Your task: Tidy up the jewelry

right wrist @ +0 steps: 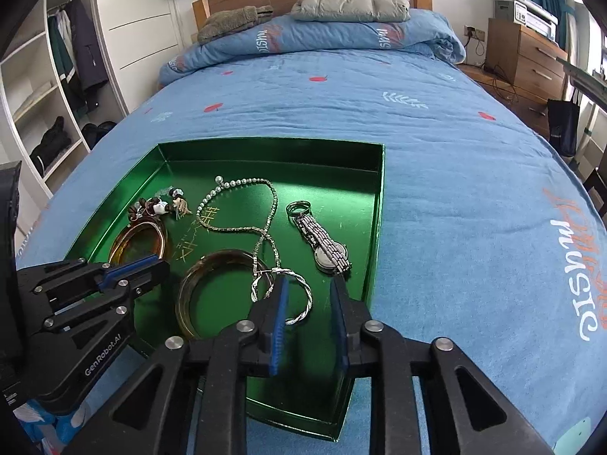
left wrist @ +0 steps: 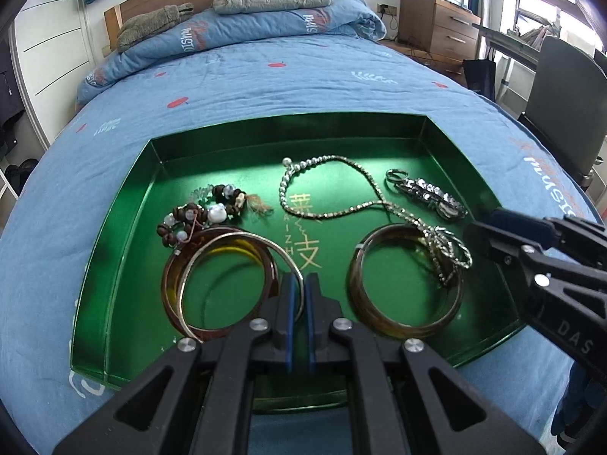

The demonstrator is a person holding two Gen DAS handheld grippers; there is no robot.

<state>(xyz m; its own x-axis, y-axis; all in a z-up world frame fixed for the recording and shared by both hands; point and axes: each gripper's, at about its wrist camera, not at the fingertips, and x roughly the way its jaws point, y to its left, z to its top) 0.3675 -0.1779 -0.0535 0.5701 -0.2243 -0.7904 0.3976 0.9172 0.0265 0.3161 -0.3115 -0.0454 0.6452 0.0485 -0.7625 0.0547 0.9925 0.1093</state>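
A green tray [left wrist: 288, 121] on the bed holds the jewelry. My left gripper [left wrist: 300, 284] is low over its near side, jaws shut on the rim of a thin silver bangle [left wrist: 242, 236] that rests across an amber bangle [left wrist: 172, 284]. A brown bead bracelet [left wrist: 201, 216] lies behind them. A silver chain necklace [left wrist: 341, 189] crosses the middle. My right gripper [right wrist: 309, 288] stands open over the tray's near right part. A twisted silver bangle [right wrist: 301, 305] lies loose on the tray floor between its fingers. A second amber bangle [right wrist: 216, 295] lies to its left, a silver watch [right wrist: 326, 246] beyond.
The tray [right wrist: 265, 144] sits near the foot of a blue bedspread [right wrist: 455, 189]. A folded quilt and a grey jacket [right wrist: 353, 3] lie at the headboard. A wardrobe [right wrist: 57, 76] stands left of the bed, a wooden dresser [right wrist: 531, 60] to the right.
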